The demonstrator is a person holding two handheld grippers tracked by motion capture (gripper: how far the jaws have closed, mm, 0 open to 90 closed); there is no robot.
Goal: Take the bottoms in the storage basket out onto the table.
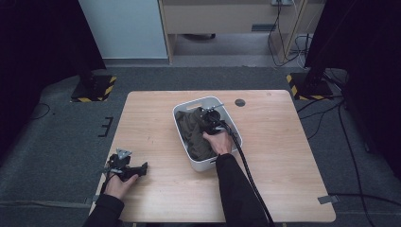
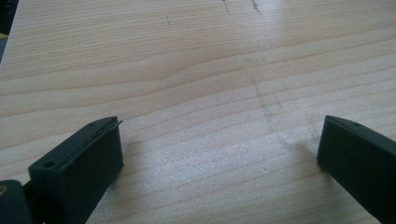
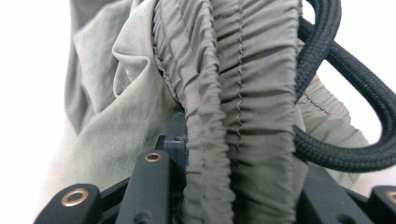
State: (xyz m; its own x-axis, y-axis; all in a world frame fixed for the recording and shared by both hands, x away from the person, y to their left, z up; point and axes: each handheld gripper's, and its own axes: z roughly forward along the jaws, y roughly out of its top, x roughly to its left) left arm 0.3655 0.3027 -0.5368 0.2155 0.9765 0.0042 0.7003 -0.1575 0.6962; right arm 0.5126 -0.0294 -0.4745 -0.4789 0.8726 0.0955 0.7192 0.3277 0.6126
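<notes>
A white basket [image 1: 188, 103] stands at the middle of the wooden table [image 1: 151, 123] and holds a dark olive garment [image 1: 191, 132]. My right gripper [image 1: 208, 117] reaches down into the basket onto the cloth. In the right gripper view the garment's gathered elastic waistband [image 3: 233, 70] is bunched between the jaws of the right gripper [image 3: 238, 158], which are shut on it, and a black drawstring cord [image 3: 341, 84] loops at the right. My left gripper [image 1: 142, 166] rests on the table at the front left. Its jaws stand wide apart over bare wood, so the left gripper [image 2: 219, 144] is open and holds nothing.
A small dark round disc [image 1: 240, 102] lies on the table behind the basket. The right gripper's black cable [image 1: 247, 165] trails along the forearm to the front edge. Two stands with yellow-and-black bases [image 1: 92, 87] [image 1: 309, 85] sit on the floor beyond the far corners.
</notes>
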